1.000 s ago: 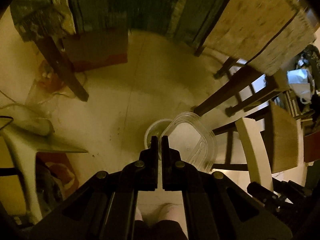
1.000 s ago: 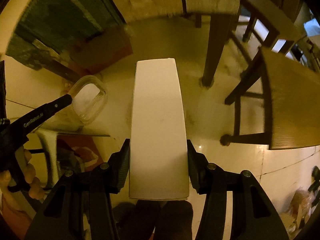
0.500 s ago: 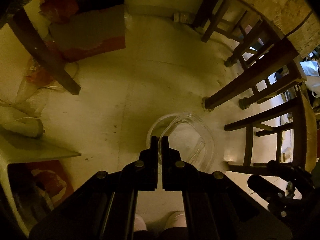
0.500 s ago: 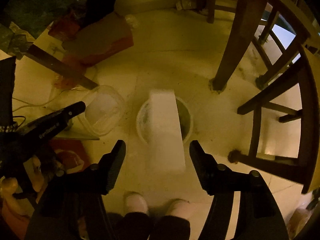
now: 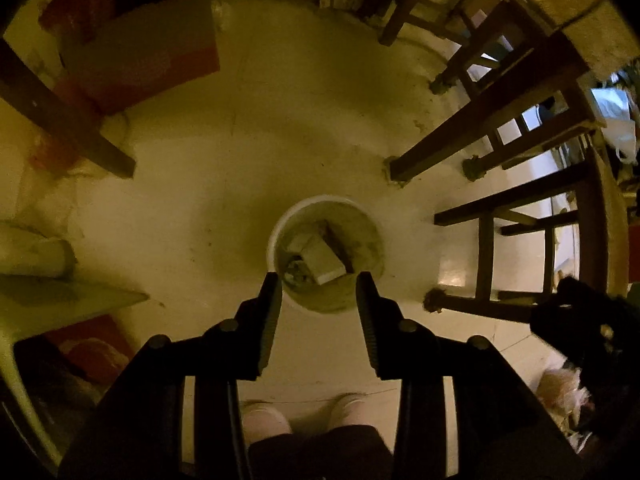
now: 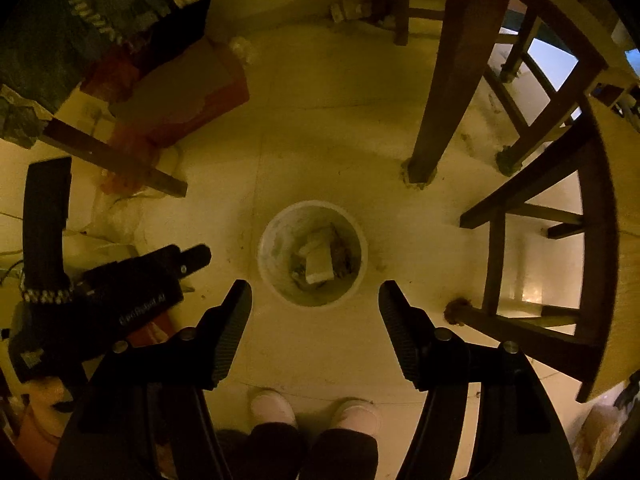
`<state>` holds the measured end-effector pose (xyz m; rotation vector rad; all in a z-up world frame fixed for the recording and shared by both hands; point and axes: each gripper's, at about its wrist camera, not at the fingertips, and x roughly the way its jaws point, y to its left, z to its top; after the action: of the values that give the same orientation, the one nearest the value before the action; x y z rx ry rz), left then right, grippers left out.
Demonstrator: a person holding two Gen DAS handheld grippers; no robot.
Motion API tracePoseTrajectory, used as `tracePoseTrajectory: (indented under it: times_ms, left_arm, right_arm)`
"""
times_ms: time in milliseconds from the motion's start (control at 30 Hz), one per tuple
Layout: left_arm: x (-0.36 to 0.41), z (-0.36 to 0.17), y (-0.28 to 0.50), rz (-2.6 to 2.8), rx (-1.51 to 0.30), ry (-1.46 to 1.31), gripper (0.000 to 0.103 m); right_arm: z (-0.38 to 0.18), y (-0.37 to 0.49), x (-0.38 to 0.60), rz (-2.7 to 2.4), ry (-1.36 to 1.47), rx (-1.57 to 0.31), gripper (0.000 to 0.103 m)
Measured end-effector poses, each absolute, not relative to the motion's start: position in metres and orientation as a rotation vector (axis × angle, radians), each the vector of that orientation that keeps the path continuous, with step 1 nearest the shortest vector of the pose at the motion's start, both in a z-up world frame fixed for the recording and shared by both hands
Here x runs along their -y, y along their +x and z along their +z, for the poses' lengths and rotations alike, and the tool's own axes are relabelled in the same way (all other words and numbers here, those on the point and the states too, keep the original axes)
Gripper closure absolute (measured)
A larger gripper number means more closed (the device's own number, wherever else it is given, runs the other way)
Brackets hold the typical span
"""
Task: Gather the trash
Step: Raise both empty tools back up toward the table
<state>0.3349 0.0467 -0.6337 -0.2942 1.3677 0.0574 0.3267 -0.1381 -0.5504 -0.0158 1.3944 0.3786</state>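
A round white bin (image 5: 276, 236) stands on the pale floor, also in the right wrist view (image 6: 264, 252). Inside it lies a white box (image 5: 322, 262), also seen in the right wrist view (image 6: 318, 266), with other scraps around it. My left gripper (image 5: 319, 280) is open and empty, held high above the bin's near rim. My right gripper (image 6: 315, 290) is open wide and empty, above the bin's near side. The left gripper's body (image 6: 132, 288) shows at the left of the right wrist view. The clear plastic container is not visible.
Dark wooden table legs (image 6: 444, 92) and a chair (image 6: 552, 248) stand right of the bin. Another leg (image 5: 64, 120), a red-brown box (image 5: 148, 60) and plastic bags (image 6: 116, 216) lie at the left. The person's feet (image 6: 316, 410) are below.
The right gripper opened and the white box fell into the bin. The left gripper, shut on a clear plastic container, has opened; the container is gone from it. Both views tilted down.
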Motion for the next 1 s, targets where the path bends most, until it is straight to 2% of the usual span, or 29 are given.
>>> tracePoseTrajectory:
  times_ms: [333, 733, 1000]
  left_arm:
    - [-0.053, -0.52, 0.319, 0.037, -1.287, -0.24, 0.066]
    - [-0.07, -0.331, 0.285, 0.053, -1.085, -0.204, 0.066]
    - [-0.07, -0.212, 0.253, 0.026, -0.917, -0.148, 0.065]
  right_arm:
    - [-0.463, 0.325, 0.127, 0.402, -0.032, -1.308, 0.041]
    - [-0.307, 0.302, 0.122, 0.414, -0.036, -1.144, 0.041]
    - [-0.189, 0.266, 0.114, 0.413, -0.049, -0.958, 0.041]
